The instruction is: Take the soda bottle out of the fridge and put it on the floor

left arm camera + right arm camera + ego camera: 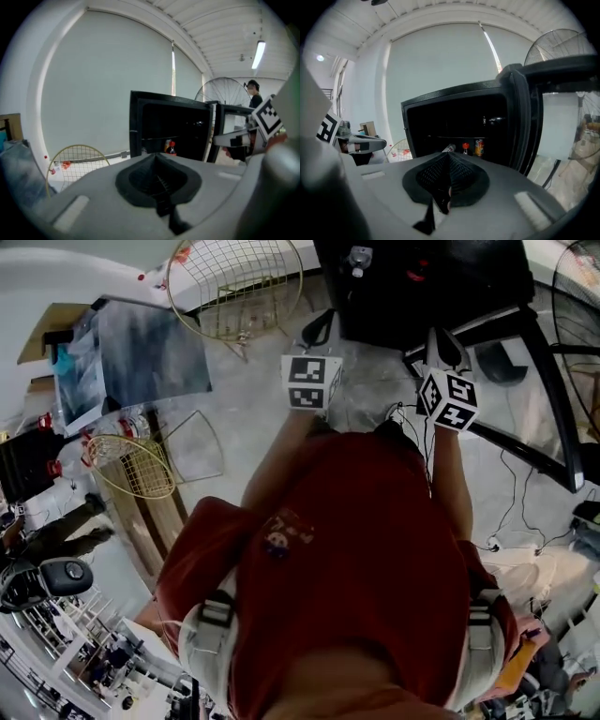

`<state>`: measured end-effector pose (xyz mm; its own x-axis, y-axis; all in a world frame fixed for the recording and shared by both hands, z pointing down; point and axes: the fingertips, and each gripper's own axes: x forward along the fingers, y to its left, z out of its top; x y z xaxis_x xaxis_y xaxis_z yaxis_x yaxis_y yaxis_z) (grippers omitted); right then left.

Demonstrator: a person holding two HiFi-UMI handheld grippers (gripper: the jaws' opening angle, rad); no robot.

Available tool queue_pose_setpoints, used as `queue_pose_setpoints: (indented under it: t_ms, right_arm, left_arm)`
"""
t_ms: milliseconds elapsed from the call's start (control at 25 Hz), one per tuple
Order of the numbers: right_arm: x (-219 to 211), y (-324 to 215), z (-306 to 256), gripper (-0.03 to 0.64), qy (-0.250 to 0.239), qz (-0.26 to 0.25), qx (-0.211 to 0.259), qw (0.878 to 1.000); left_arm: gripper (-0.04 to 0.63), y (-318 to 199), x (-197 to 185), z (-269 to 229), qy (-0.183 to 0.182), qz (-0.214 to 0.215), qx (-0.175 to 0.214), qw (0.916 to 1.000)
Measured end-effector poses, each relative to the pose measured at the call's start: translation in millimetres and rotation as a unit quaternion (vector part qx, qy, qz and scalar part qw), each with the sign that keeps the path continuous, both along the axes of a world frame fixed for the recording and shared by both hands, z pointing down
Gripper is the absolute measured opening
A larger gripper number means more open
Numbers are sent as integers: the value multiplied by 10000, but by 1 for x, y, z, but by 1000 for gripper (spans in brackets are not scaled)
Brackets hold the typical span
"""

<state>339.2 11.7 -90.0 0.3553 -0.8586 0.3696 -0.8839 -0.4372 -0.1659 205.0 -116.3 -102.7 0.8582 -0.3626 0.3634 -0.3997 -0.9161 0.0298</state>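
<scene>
The black fridge [454,117] stands open ahead of both grippers. On its shelf I see a dark soda bottle with a red cap [465,148], with a yellow can [479,147] to its right. The same bottle [172,147] shows in the left gripper view. My left gripper [156,157] is shut with nothing in it. My right gripper [447,157] is shut and empty too. Both are held up side by side, well short of the shelf; in the head view they show as the left gripper [317,334] and the right gripper [442,348] before the fridge [422,287].
The fridge door [525,117] hangs open at the right. Round wire frames [234,282] [131,465] lie on the floor at the left. A large standing fan [225,93] and a person [255,98] are behind the fridge. Cables [511,502] trail at the right.
</scene>
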Motion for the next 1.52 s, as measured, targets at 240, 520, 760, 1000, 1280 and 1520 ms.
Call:
queue_pose_setpoints:
  t_ms: [240, 520, 760, 1000, 1280, 1520]
  right_arm:
    - [27, 21, 17, 0, -199, -402, -68, 9990]
    - [19, 14, 14, 0, -217, -486, 68, 9986]
    - [4, 6, 10, -1, -200, -402, 122, 9989]
    - [-2, 1, 8, -2, -165, -305, 80, 9994]
    - [-6, 5, 7, -1, -197, -427, 262, 9985]
    - [-8, 6, 8, 8, -102, -469, 237, 9986]
  left_arm:
    - [0, 37, 25, 1, -113, -281, 35, 9995]
    - [0, 37, 17, 0, -130, -341, 147, 9992]
    - [0, 33, 10, 2, -159, -176, 145, 9996]
    - [0, 31, 10, -1, -133, 20, 131, 9998]
    - [0, 38, 14, 4, -131, 138, 112, 9998]
    - [0, 42, 17, 3, -137, 198, 134, 9996]
